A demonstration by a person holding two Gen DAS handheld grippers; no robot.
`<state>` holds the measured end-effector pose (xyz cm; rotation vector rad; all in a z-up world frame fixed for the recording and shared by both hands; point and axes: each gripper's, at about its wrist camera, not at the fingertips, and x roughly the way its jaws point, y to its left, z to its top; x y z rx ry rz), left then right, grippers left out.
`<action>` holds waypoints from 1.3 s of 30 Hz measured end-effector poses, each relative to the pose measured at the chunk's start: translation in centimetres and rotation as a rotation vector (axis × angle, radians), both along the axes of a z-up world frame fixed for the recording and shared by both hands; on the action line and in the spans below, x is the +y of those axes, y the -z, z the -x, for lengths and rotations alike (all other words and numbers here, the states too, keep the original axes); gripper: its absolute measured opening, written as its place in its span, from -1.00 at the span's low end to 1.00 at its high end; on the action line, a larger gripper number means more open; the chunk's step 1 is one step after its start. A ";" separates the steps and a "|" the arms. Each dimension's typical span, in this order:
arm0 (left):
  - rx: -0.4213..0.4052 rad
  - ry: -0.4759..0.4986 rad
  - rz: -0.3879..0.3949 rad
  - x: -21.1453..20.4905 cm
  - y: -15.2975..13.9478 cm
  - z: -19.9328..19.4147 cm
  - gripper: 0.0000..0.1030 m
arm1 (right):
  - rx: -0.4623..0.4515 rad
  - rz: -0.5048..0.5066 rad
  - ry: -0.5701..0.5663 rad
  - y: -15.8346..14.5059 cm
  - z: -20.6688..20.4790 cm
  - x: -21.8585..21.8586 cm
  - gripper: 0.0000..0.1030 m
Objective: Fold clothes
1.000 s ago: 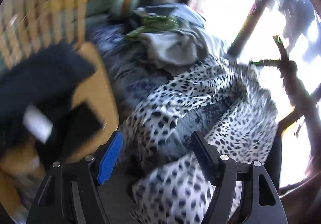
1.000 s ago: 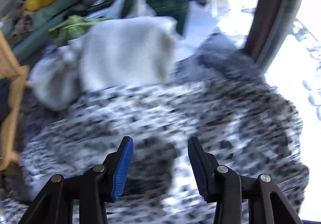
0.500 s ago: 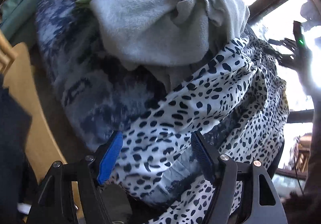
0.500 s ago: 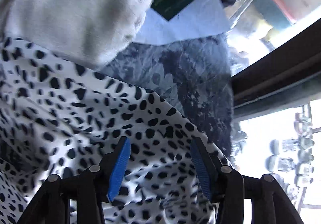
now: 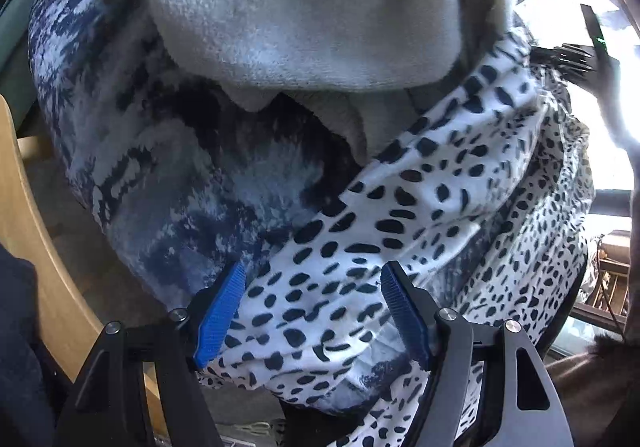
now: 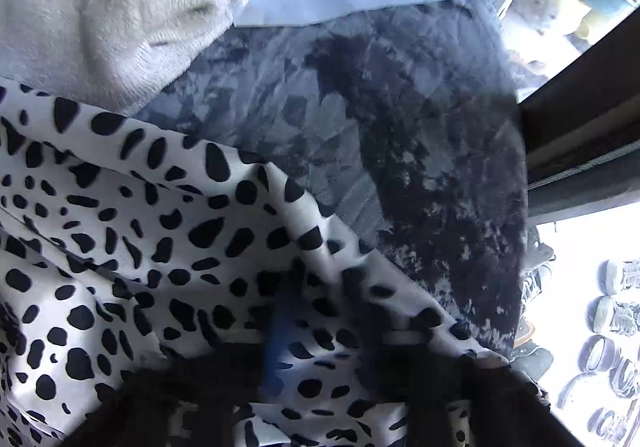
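Mottled blue blanket (image 5: 152,183), window-lit: spotted garment (image 5: 420,215) draped across, grey towel (image 5: 312,7) beyond it. Right gripper (image 6: 280,335) clamped on garment's edge; left gripper (image 5: 312,307) agape directly above it.

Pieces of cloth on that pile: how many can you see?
3: a spotted garment in front, a pale fleece behind it, and a blue mottled blanket beneath both. More may lie hidden underneath.
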<state>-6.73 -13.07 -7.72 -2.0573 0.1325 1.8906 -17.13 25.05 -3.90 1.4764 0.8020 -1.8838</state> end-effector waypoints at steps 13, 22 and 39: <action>-0.031 -0.145 0.148 1.3 -0.4 -2.4 -0.95 | 0.289 0.061 0.131 -8.0 -2.9 1.8 -0.95; 0.122 -0.101 0.265 6.4 -8.9 -8.7 -0.95 | 0.353 0.180 0.154 -11.0 -6.4 5.4 -0.96; 0.044 -0.131 0.045 7.6 -5.8 -27.3 -0.95 | 0.188 0.258 0.299 -7.5 -21.6 17.9 -0.96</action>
